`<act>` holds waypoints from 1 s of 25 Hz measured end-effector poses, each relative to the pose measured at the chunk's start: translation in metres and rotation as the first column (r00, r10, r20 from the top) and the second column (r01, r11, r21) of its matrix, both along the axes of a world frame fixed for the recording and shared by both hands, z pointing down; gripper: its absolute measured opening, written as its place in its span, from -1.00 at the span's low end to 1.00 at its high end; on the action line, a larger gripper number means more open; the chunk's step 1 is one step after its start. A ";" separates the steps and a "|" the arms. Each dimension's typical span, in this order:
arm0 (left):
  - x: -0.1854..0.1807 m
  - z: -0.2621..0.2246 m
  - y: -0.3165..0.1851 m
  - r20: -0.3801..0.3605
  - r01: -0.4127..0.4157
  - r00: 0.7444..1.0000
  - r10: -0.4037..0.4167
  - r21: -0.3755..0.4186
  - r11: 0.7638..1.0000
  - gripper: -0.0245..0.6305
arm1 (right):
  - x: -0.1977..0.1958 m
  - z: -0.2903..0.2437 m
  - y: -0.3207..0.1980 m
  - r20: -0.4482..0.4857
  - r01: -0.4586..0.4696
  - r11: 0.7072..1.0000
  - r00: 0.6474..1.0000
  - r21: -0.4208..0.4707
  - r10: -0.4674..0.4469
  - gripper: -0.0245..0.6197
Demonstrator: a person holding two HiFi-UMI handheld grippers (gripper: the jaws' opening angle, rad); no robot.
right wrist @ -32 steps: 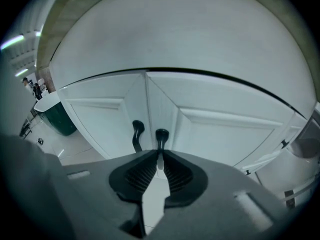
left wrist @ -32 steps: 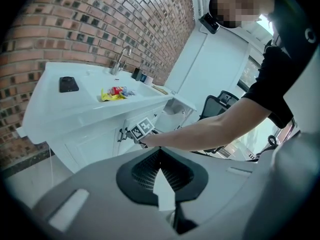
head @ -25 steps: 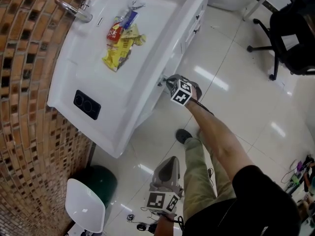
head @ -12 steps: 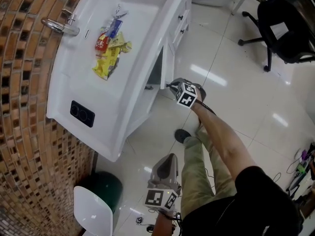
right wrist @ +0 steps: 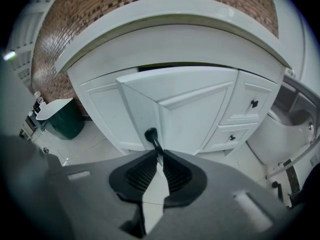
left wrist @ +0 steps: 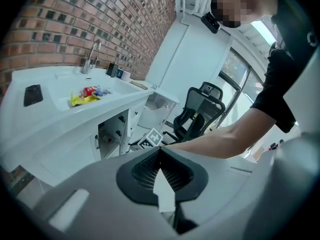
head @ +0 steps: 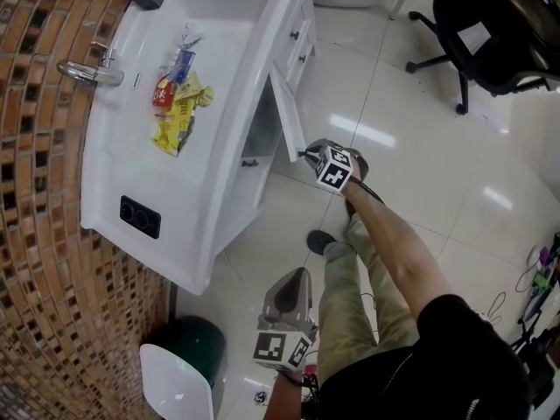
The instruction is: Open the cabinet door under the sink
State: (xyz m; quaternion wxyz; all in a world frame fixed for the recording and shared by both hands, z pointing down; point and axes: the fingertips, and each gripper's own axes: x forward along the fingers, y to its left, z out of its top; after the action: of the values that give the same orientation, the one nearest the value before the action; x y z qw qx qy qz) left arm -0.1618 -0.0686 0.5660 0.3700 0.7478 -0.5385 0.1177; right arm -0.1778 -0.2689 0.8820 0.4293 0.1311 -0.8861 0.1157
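Note:
The white cabinet door (head: 284,116) under the sink (head: 229,77) stands swung out from the vanity, and the dark cabinet opening (head: 259,134) shows behind it. My right gripper (head: 304,154) is shut on the door's black knob (right wrist: 151,134). In the right gripper view the jaws (right wrist: 159,155) pinch the knob's stem, with the panelled door (right wrist: 195,109) angled towards me. My left gripper (head: 293,287) hangs low near the person's leg, well away from the cabinet. Its jaws (left wrist: 159,151) are shut with nothing in them.
Snack packets (head: 175,103) lie in the basin by the tap (head: 87,71). Two drawers (right wrist: 252,104) sit right of the door. A green bin (head: 197,344) and a white seat (head: 175,383) stand by the brick wall. A black office chair (head: 490,33) is at the far right.
The door has swung further out from the vanity as my right gripper pulled the knob away. The dark cabinet opening now shows wide. The left gripper drifted a little.

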 end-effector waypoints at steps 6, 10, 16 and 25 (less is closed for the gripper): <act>0.013 0.000 0.000 -0.015 -0.030 0.999 0.030 0.005 1.000 -0.87 | 0.034 0.000 -0.009 -0.032 -0.039 0.999 0.999 0.007 0.040 -0.84; 0.020 0.003 0.003 -0.019 -0.039 0.999 0.039 0.001 0.999 -0.87 | 0.051 0.000 -0.016 -0.045 -0.076 0.997 0.996 0.007 0.076 -0.85; 0.025 0.002 -0.002 -0.023 -0.032 0.999 0.032 0.003 0.999 -0.87 | 0.080 0.000 -0.032 -0.048 -0.148 0.989 0.988 -0.013 0.147 -0.87; 0.052 0.003 -0.022 -0.036 -0.041 0.998 0.041 0.006 0.999 -0.87 | 0.135 -0.002 -0.079 -0.047 -0.238 0.971 0.970 -0.010 0.237 -0.90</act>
State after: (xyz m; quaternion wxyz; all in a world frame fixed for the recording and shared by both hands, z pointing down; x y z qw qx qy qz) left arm -0.1102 -0.0904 0.5694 0.3753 0.7617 -0.5165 0.1104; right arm -0.0427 -0.3479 0.8803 0.4333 0.2353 -0.8532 0.1700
